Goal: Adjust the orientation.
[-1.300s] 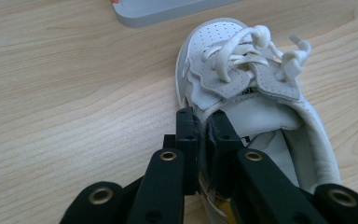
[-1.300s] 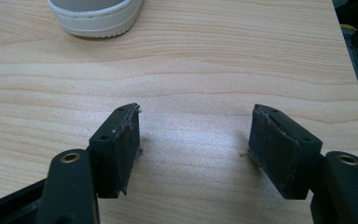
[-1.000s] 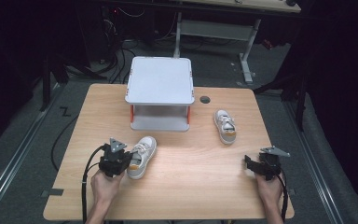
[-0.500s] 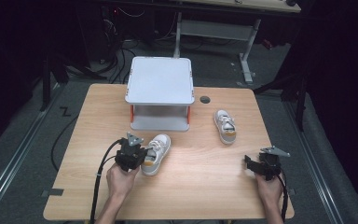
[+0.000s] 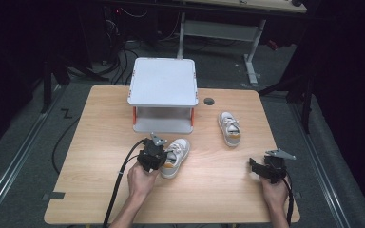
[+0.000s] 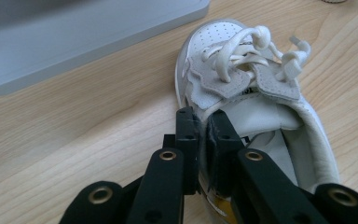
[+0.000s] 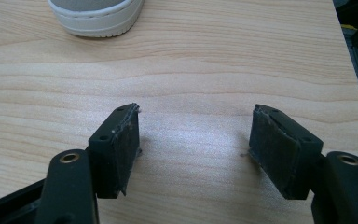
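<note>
1. The left gripper [image 5: 164, 159] is clamped on the side wall of a small white shoe [image 5: 177, 156]. In the left gripper view the two black jaws stand nearly together, one outside the collar and one inside the opening, with the soft rim of the shoe [image 6: 256, 93] pinched between them.
2. The shoe sits near the middle of the table [image 5: 100, 142], toe pointing toward the low grey stand [image 5: 163, 92], just in front of its lower shelf and apart from it.
3. Handling, as a judgement: light, child-sized, soft upper on a stiffer rubber sole. The collar folds under the pinch, so the shoe may swing or droop from the grip. The laces [image 6: 242, 46] are loose and knotted and could snag.
4. Best hold, as a judgement: the side wall by the opening, as now, or the heel. The toe cap is rounded and likely to slip.
5. The right gripper [image 5: 259, 167] rests near the table's right front edge, jaws wide apart over bare wood, holding nothing.
6. A second shoe [image 5: 229, 128] lies to the right of the stand, well apart from both grippers. Its toe [image 7: 95, 14] shows at the top of the right gripper view, beyond the open jaws.
7. A small dark round hole [image 5: 209, 101] sits in the tabletop beside the stand.
</note>
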Tool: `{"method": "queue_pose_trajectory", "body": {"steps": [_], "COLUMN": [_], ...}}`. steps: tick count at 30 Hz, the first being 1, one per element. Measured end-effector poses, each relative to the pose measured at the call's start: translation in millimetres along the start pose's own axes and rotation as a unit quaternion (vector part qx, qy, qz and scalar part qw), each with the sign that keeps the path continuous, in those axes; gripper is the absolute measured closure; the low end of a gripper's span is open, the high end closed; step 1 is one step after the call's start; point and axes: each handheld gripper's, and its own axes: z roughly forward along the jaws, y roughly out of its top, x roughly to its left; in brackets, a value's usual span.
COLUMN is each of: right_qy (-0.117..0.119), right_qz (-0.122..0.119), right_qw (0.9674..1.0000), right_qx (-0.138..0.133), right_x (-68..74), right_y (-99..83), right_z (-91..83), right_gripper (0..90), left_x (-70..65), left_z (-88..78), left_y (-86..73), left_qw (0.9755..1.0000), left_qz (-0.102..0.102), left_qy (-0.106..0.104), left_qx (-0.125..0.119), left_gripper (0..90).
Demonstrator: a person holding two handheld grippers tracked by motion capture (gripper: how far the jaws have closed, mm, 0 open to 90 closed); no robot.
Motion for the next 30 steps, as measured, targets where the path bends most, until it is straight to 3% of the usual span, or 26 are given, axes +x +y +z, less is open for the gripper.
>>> {"method": "queue_pose_trajectory", "body": {"steps": [7,12,20,30], "right_qy": [0.000,0.000,0.000,0.000], "right_qz": [0.000,0.000,0.000,0.000], "right_qw": [1.0000,1.0000,1.0000,1.0000], "right_qx": [0.000,0.000,0.000,0.000], "right_x": [0.0,-0.1,0.1,0.1], "right_y": [0.0,0.0,0.0,0.0], "right_z": [0.0,0.0,0.0,0.0], "right_gripper": [33.3,33.3,33.3,33.3], "left_x": [-9.1,-18.6,-23.1,-18.0], "left_z": [8.9,12.1,11.3,11.5], "left_y": [2.8,5.3,4.5,-2.4], "left_qw": [1.0000,0.9999,0.9988,0.9958], "left_qz": [-0.001,0.011,0.002,-0.030], "left_qy": [-0.005,-0.004,-0.045,-0.086], "left_qx": [0.006,0.011,0.016,0.001], "left_gripper": [84.5,83.6,78.6,74.0]}}
